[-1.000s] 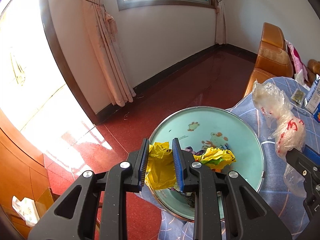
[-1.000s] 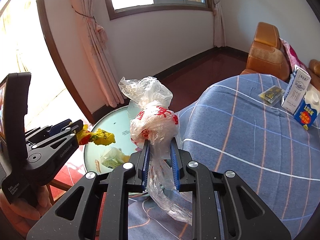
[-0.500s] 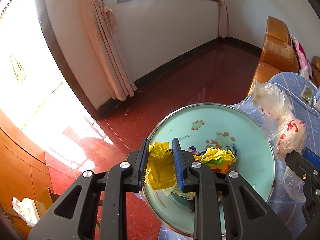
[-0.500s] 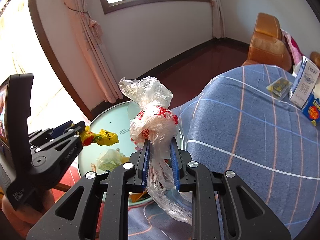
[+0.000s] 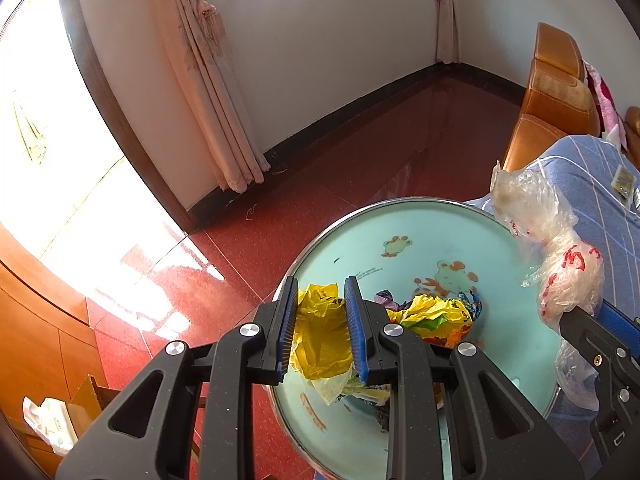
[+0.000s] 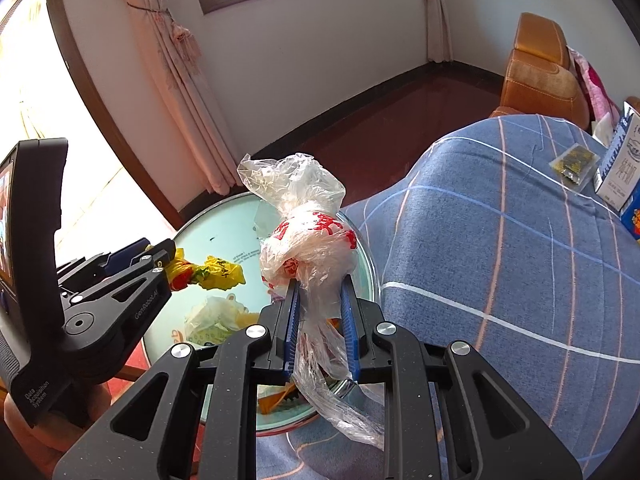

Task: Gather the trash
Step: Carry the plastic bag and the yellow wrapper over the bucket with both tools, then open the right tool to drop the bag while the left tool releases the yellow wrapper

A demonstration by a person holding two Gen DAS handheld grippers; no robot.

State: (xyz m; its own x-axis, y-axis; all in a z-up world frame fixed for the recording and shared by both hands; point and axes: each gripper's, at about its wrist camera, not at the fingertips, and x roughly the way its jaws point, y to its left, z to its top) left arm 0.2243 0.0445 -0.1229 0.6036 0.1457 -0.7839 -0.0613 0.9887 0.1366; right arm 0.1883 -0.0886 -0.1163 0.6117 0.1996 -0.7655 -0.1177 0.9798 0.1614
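My left gripper (image 5: pixel 321 294) is shut on a crumpled yellow wrapper (image 5: pixel 320 332), which hangs over the near-left rim of a pale blue basin (image 5: pixel 420 236) with cartoon prints. More crumpled wrappers (image 5: pixel 436 314) lie inside the basin. My right gripper (image 6: pixel 320 284) is shut on a knotted clear plastic bag (image 6: pixel 308 232) with red print, held above the basin's (image 6: pixel 224 224) right edge. The same bag (image 5: pixel 560 264) shows at the right of the left wrist view. In the right wrist view the left gripper (image 6: pixel 166 254) holds the yellow wrapper (image 6: pixel 216 276) over the basin.
A blue checked cloth (image 6: pixel 500 260) covers the table right of the basin. On it, far right, stand cartons (image 6: pixel 620 168) and a small packet (image 6: pixel 574 162). An orange chair (image 5: pixel 556 92) stands behind. Red tiled floor (image 5: pixel 340 160), curtain (image 5: pixel 208 100) and wooden cabinet (image 5: pixel 36 320) lie to the left.
Both grippers have sunk and moved closer over the basin, still gripping the yellow wrapper and the plastic bag. The basin looks larger in both views.
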